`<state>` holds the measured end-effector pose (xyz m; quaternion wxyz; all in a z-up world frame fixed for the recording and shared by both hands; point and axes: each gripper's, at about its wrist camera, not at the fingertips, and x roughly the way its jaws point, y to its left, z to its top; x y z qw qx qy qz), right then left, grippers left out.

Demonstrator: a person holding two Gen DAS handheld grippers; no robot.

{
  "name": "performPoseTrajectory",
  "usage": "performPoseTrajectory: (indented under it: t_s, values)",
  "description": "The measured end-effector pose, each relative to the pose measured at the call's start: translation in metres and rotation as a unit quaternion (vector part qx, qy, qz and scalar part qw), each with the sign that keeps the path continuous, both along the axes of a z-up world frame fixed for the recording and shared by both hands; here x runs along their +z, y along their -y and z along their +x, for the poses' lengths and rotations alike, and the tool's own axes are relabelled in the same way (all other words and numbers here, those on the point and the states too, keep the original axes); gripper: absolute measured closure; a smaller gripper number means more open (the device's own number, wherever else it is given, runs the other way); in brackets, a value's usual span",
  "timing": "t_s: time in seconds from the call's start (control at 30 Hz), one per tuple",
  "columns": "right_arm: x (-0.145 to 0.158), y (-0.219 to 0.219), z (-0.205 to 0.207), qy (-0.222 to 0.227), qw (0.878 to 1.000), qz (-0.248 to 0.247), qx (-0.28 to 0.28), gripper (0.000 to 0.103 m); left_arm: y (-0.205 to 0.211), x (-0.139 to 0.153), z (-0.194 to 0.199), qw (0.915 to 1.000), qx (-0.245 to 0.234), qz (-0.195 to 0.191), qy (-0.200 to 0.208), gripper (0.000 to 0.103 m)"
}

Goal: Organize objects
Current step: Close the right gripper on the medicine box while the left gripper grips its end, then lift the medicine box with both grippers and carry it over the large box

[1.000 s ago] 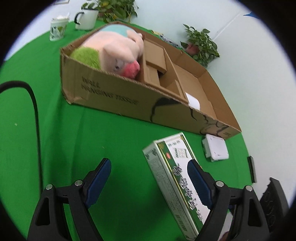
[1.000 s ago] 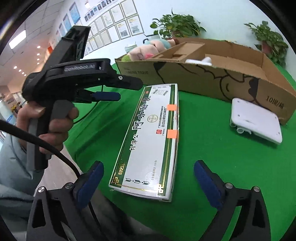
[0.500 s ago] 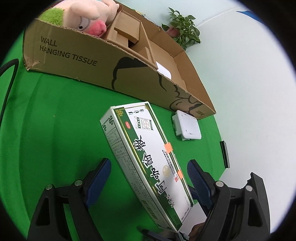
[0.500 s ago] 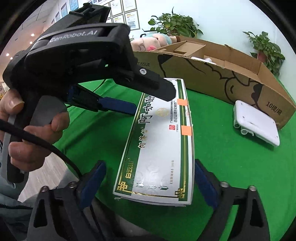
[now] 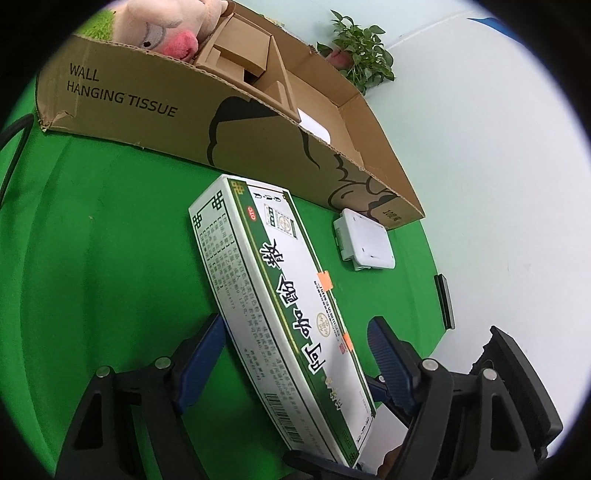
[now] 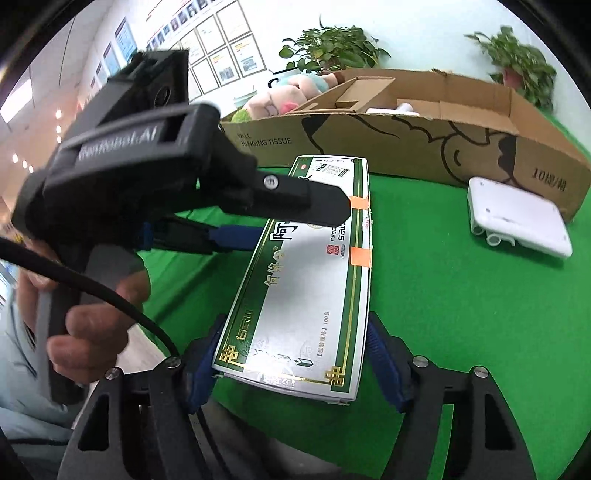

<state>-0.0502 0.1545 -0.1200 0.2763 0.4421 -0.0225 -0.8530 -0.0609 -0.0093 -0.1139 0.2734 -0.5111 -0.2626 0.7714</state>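
Green cloth table (image 5: pixel 92 258) carries everything: long white-and-green medicine carton (image 5: pixel 280 306) lies flat near the front edge, just in front of the big cardboard box (image 5: pixel 184 122) printed WALL HANGING TISSUE

Right gripper (image 6: pixel 291 365) is on the carton's near short end, both blue pads (image 6: pixel 384 365) pressed against the long sides, so it's clamped on the carton. Carton end sits between the jaws, bottom still looks flat on the cloth

Left gripper (image 5: pixel 295 365) straddles the carton further along, from the side. Left blue pad (image 5: pixel 199 365) touches or nearly touches the printed side wall, right pad (image 5: pixel 388 362) stands clearly apart from the carton's far edge. Jaws spread, not gripping. From the right wrist view its upper finger (image 6: pixel 295 201) hangs over the carton top by the orange stickers (image 6: pixel 360 256), lower blue pad level with the carton's side

Cardboard box contents: pink plush toy (image 5: pixel 173 26) at the left end, brown cardboard inserts (image 5: pixel 240 55) in the middle, something white (image 5: pixel 314 125) in the right compartment, too hidden to identify

White plastic case (image 6: pixel 517 218) on the cloth just beside the box's right front corner, well apart from the carton. Potted plants (image 6: pixel 332 48) behind the box against the wall, framed sheets (image 6: pixel 221 51) on the wall to the left
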Motion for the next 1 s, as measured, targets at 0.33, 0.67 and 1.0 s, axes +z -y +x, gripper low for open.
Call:
performPoseTrajectory:
  t_s: [0.33, 0.67, 1.0]
  values:
    - [-0.001, -0.002, 0.002, 0.014, 0.999, -0.044, 0.003, 0.035, -0.006, 0.0, 0.003, 0.9999, -0.01, -0.007, 0.004, 0.054]
    - [0.008, -0.001, 0.002, -0.012, 0.998, -0.052, -0.014, 0.038, -0.017, 0.035, 0.007, 0.9975, -0.044, -0.028, -0.048, 0.068]
    - [0.034, -0.02, -0.004, -0.064, 0.993, -0.075, -0.068, 0.04, -0.033, 0.074, -0.015, 0.9895, -0.09, -0.045, -0.103, 0.07]
